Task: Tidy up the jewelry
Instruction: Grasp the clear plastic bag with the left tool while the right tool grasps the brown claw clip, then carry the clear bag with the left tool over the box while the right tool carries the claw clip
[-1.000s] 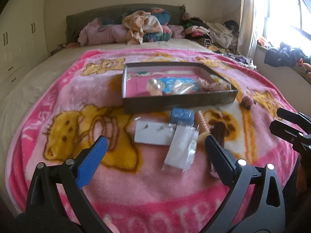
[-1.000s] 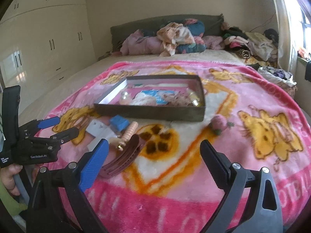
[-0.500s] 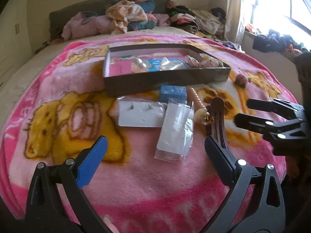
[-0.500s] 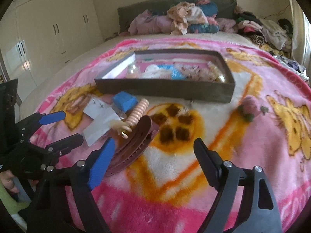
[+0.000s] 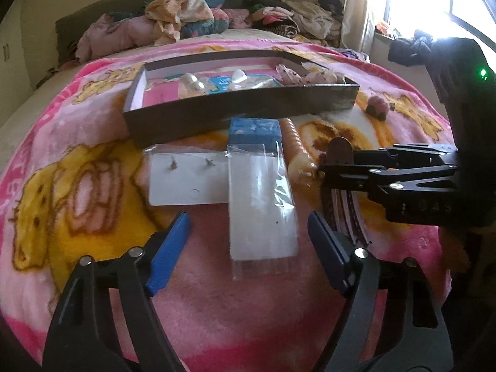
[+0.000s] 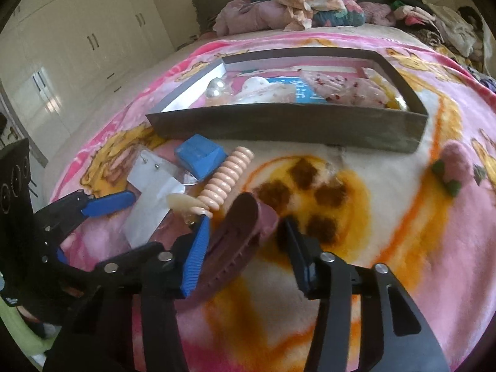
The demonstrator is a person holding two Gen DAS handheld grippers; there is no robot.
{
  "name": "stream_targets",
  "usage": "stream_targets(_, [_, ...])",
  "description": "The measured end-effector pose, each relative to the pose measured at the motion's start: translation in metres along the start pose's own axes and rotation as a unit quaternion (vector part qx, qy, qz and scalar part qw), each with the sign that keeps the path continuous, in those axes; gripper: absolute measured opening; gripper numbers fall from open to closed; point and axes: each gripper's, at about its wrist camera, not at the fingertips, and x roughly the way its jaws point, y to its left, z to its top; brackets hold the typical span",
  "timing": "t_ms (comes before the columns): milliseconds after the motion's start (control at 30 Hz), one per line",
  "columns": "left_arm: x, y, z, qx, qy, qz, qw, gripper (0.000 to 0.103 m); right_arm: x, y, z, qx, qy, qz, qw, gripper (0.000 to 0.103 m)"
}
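- On the pink blanket [image 5: 93, 161] sits a dark box [image 5: 241, 111], and some jewelry is already inside it, so it looks like the place where things go.
- Just in front of the box lie the loose things: a white earring card [image 5: 186, 183], a clear bag [image 5: 263, 201], a small blue box [image 6: 200, 155] and a peach bead bracelet [image 6: 226, 176].
- The brown hair clip [image 6: 238, 235] lies beside the bracelet, close to the person, so it is easy to reach first.
- The right gripper [image 6: 245, 248] has its fingers wide apart, one on each side of the clip. It is not squeezing yet. I think it wants to grab the clip.
- The left gripper [image 5: 248, 248] is spread wide too and holds nothing. It hangs over the clear bag, maybe to take that one.
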Motion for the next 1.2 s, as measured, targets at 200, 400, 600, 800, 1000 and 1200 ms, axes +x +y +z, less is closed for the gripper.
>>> stream_targets(200, [0.007,-0.001,0.002,0.0,0.0,0.002,1.0,0.05,-0.021,-0.008,-0.005,0.007,-0.026,0.003,1.0,0.032])
stream_targets(400, [0.007,-0.012,0.002,0.021,0.0,0.001,0.9998,0.032,-0.046,-0.029,-0.014,0.03,-0.04,-0.036,0.998,0.03])
stream_targets(600, [0.003,-0.016,0.002,0.011,0.004,-0.001,0.9999,0.031,-0.063,-0.04,-0.023,0.037,-0.051,-0.059,0.996,0.03])
stream_targets(800, [-0.007,-0.023,-0.001,0.009,0.007,-0.006,0.9999,0.031,-0.077,-0.048,-0.028,0.038,-0.061,-0.075,0.995,0.029])
stream_targets(1000, [-0.022,-0.037,0.003,0.01,-0.004,-0.016,0.9998,0.031,-0.09,-0.055,-0.031,0.041,-0.072,-0.083,0.993,0.029])
stream_targets(1200, [-0.03,-0.053,0.017,0.019,-0.021,-0.023,0.9993,0.031,-0.103,-0.064,-0.032,0.045,-0.084,-0.096,0.991,0.029])
